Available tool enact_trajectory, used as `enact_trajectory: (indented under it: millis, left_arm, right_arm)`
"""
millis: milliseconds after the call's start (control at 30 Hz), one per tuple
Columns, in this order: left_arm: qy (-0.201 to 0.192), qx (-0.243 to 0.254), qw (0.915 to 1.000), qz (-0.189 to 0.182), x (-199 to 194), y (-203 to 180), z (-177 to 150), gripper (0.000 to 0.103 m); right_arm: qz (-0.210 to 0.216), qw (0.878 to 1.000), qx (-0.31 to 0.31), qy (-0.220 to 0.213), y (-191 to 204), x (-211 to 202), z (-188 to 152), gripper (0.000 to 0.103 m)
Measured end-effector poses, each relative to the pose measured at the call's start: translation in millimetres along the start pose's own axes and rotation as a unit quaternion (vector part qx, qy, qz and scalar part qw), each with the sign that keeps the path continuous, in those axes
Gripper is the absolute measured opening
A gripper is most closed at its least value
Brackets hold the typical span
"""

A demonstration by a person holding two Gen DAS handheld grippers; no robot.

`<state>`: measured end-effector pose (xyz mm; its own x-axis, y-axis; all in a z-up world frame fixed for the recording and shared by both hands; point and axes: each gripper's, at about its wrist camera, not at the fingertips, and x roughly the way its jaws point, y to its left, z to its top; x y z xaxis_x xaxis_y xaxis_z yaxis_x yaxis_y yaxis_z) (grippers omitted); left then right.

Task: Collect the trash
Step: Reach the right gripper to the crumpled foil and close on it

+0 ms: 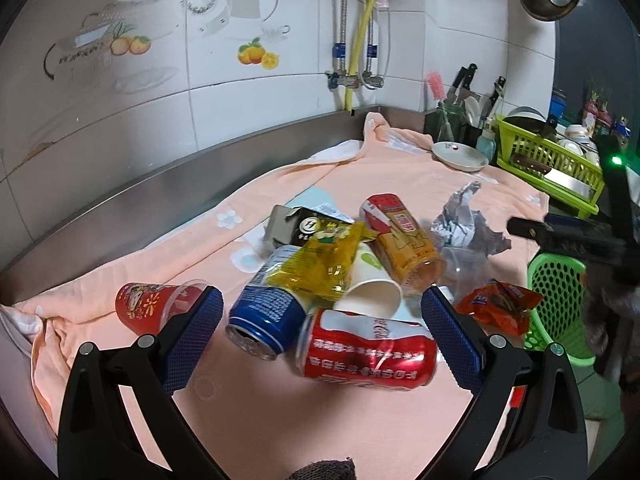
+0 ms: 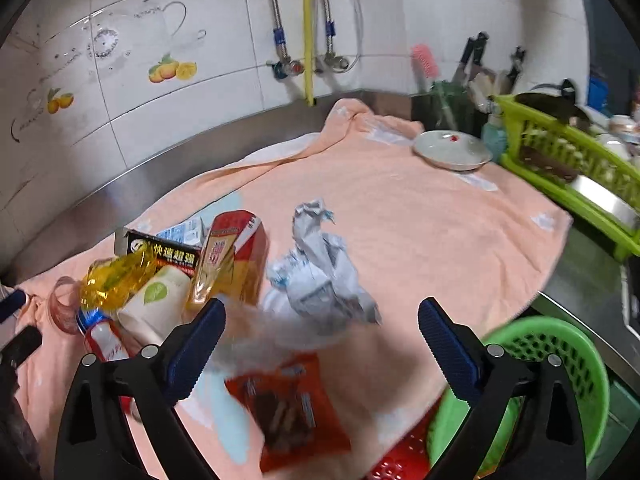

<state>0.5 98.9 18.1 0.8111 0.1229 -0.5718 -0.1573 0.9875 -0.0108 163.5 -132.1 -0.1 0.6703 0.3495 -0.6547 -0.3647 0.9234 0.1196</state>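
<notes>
Left wrist view: the left gripper (image 1: 322, 312) hangs over the trash heap on the towel-covered desk (image 1: 400, 184), fingers (image 1: 204, 316) spread wide, gripping nothing. The crushed red cola can (image 1: 366, 350) lies just ahead between them, its long axis crosswise to the fingers, with the blue can (image 1: 264, 316) beside it.

Right wrist view: the right gripper (image 2: 322, 332) is also wide open and empty. The orange snack wrapper (image 2: 288, 408) lies flat just below and between its fingers, near the desk's front edge, beside the green basket (image 2: 560, 364); the crumpled paper (image 2: 320, 276) lies further ahead. The right hand looks nearer both.
</notes>
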Motion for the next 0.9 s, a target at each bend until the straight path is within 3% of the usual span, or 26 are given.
enact_trajectory:
  millis: [100,300,467,767,900]
  left_arm:
    - [0.004,-0.001,1.0,0.004,2.6,5.6,-1.4,0.097]
    - [0.001,-0.003,0.9998,0.019,3.8,20.1,-3.8,0.097]
    - [0.015,-0.003,0.9998,0.016,15.5,26.5,3.4,0.094]
    - [0.048,0.045,0.9974,-0.029,58.0,5.5,28.0,0.094]
    - [0.063,0.06,0.9957,-0.029,79.9,0.1,32.2,0.091]
  right_arm:
    - [0.006,1.0,-0.002,0.011,-3.9,23.5,12.0,0.086]
    - [0.019,0.998,0.009,0.052,-15.4,71.3,26.4,0.084]
    - [0.022,0.997,0.01,0.071,-19.7,99.2,31.7,0.075]
    - [0.036,0.995,0.006,0.093,-17.1,115.6,28.0,0.053]
    - [0.046,0.995,0.009,0.087,-14.8,111.6,26.9,0.045]
